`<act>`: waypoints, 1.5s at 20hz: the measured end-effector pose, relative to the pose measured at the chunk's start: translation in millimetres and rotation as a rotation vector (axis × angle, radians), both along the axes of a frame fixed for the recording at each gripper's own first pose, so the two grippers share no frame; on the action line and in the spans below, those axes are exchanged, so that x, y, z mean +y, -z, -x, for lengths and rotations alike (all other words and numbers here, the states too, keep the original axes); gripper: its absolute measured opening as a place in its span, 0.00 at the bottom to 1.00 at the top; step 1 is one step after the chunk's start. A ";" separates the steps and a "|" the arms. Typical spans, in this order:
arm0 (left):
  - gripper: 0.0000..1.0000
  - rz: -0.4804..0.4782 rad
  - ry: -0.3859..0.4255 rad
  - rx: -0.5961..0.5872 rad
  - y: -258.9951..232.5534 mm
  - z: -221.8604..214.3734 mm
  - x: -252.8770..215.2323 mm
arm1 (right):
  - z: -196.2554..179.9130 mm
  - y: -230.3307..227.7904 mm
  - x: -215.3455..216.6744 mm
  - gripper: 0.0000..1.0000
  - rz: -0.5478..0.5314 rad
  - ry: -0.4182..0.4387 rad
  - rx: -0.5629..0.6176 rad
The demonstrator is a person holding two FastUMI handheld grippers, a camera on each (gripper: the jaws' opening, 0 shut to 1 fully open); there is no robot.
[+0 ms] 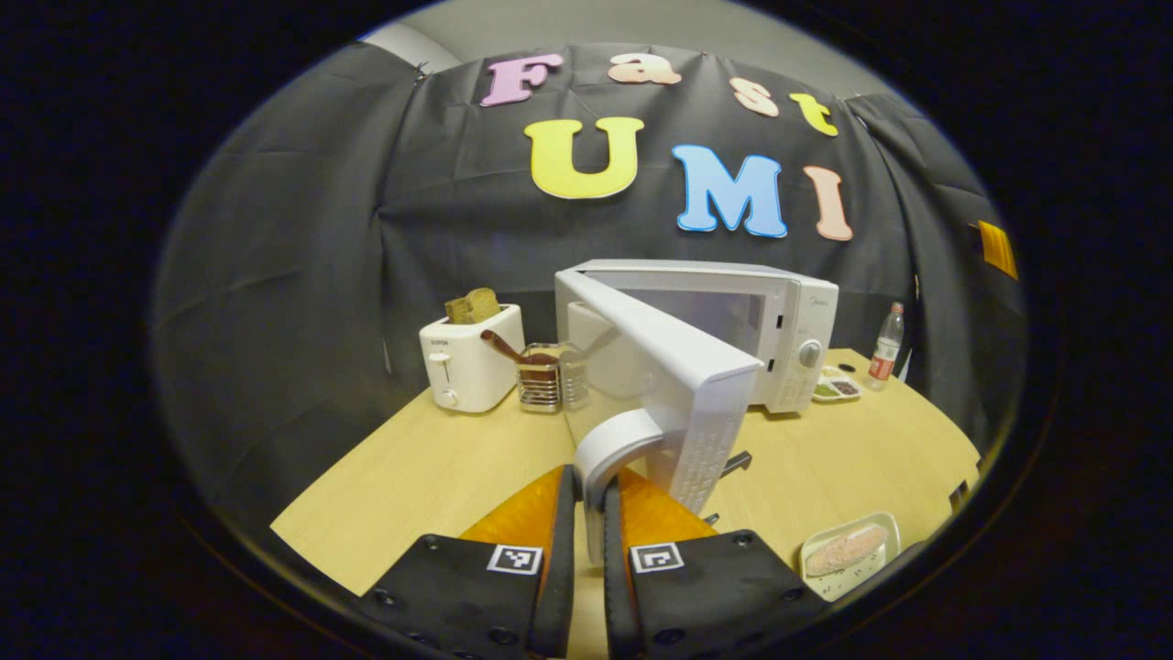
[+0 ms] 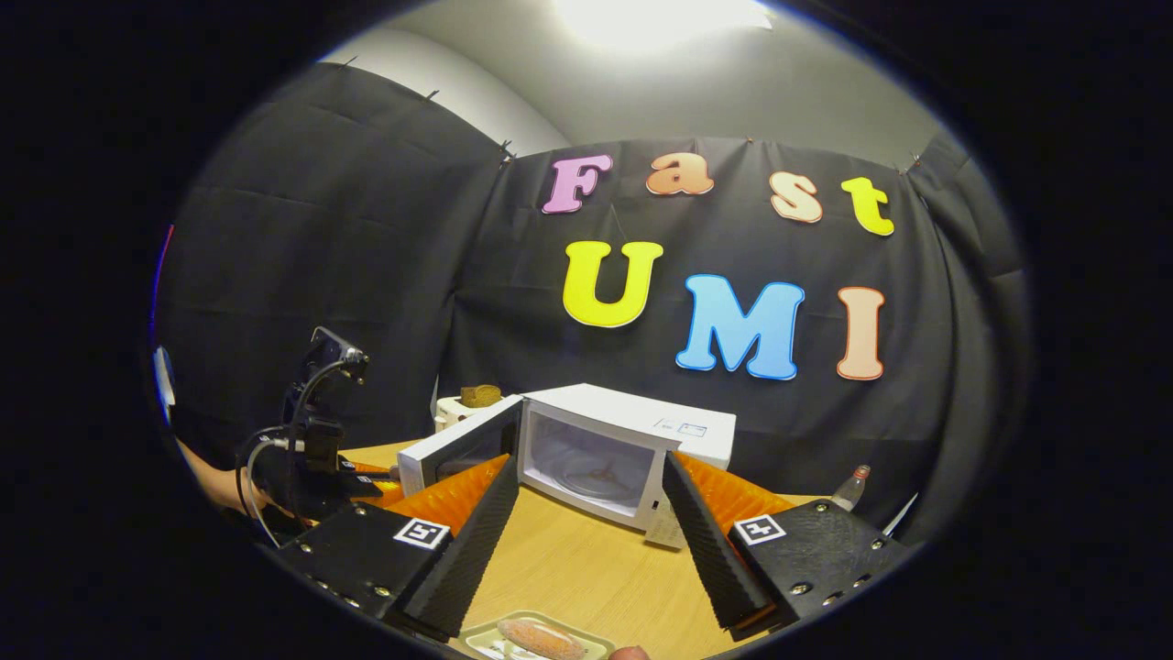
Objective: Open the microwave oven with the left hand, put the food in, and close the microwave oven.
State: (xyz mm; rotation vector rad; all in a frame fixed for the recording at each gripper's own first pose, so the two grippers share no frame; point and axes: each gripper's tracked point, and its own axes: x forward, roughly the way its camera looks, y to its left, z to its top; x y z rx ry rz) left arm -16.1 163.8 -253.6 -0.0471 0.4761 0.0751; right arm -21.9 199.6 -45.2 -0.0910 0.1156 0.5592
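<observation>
1. Black cloth walls close in a pale wooden table [image 1: 440,477] on which a white microwave [image 1: 788,321] stands near the back.
2. Its door [image 1: 678,385] is swung wide open; in the right gripper view the cavity shows with the turntable inside, too dim to make out more.
3. At the bottom of the left gripper view, the left gripper [image 1: 586,513] has its fingers drawn nearly together around the door's curved white handle [image 1: 612,449]; both fingers appear to press on it, though the lower end of the handle is hidden between them.
4. The right gripper [image 2: 586,532] hangs with its fingers spread wide apart and nothing between them, above the food tray [image 2: 536,639], which is cut off at the bottom edge of that view.
5. In the left gripper view the same tray sits at the table's near right corner, holding a pinkish piece of food [image 1: 848,548] whose kind is hard to tell.
6. A toaster [image 1: 469,359] with bread in its slots stands left of the microwave, with a wire holder [image 1: 541,380] of utensils beside it.
7. A bottle [image 1: 886,346] and a small dish [image 1: 836,385] lie to the microwave's right, the dish's contents too small to name.
</observation>
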 end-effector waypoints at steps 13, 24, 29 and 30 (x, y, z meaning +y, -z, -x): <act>0.28 0.031 0.021 -0.029 6.0 16.3 64.2 | 4.6 25.9 38.7 0.97 0.101 0.031 0.046; 0.94 -0.094 -0.185 -0.121 -54.0 78.1 71.9 | -4.0 86.7 24.4 0.98 0.255 -0.209 0.172; 0.95 -0.138 -0.300 -0.178 -100.3 107.4 65.2 | 12.0 134.8 17.5 0.98 0.322 -0.363 0.269; 0.95 -0.151 -0.315 -0.191 -110.7 112.8 63.4 | 16.7 143.8 16.7 0.98 0.332 -0.393 0.292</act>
